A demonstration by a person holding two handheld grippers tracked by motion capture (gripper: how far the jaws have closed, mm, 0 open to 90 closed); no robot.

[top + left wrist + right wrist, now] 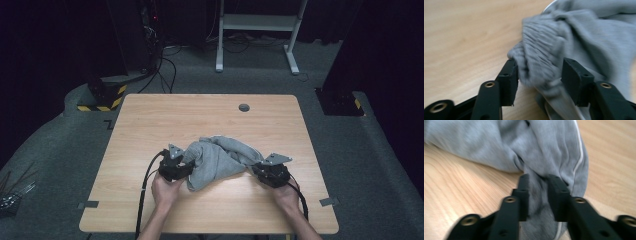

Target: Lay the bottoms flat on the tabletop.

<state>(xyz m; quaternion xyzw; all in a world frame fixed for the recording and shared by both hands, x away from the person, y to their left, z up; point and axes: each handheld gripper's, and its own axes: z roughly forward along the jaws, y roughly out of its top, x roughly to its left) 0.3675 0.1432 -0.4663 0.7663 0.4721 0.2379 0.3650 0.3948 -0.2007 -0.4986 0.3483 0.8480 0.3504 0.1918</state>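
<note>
table (pixel 150 115) far half bare | obstacle: grey garment (pixel 220 157) between grippers

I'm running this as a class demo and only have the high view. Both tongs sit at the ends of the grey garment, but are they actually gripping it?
Observer: The right tongs are closed on a bunched fold of the grey garment; cloth is pinched between the jaws.
Operator: And the left?
Observer: The left tongs stand wider, with a ribbed, gathered edge of the cloth lying between them, not clearly clamped.
Operator: Any detail on the fabric I can't make out?
Observer: In the right gripper view, a thin white stripe runs along the garment beside the pinched fold.
</note>
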